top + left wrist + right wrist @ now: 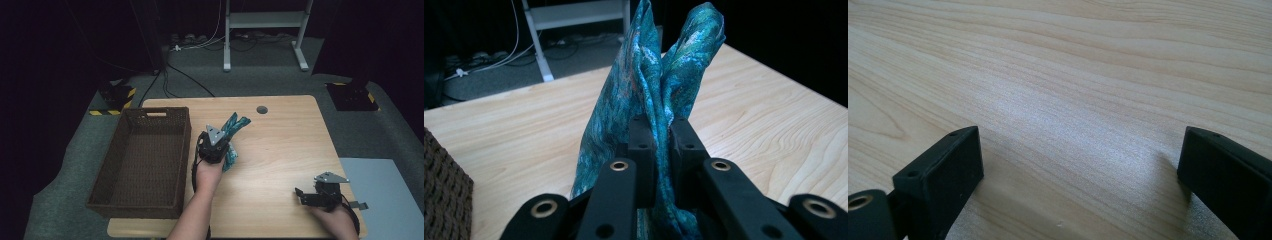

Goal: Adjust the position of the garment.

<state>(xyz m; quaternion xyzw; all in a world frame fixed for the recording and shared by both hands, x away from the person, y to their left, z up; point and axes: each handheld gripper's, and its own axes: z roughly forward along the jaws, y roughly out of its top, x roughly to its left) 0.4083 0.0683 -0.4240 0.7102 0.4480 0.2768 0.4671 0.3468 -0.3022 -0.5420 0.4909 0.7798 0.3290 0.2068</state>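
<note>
- Left claw, seen in the high view above the middle of the light wooden desk, just right of the basket; a grey three-cornered plate sits on top of it.
- Left claw's jaws are pressed together on a teal, mottled, crumpled cloth. Left gripper view: the fabric is pinched between the two black jaws, and two folds stand up above them.
- High view: the cloth is lifted clear of the desk, one part poking up and to the right, another hanging below the claw.
- Dark brown woven rectangular basket on the desk's left side, with a handle slot in its far wall.
- Right claw low at the desk's near right corner, well apart from the cloth.
- Right gripper view: jaws spread wide with bare wood between them, gripping nothing.
</note>
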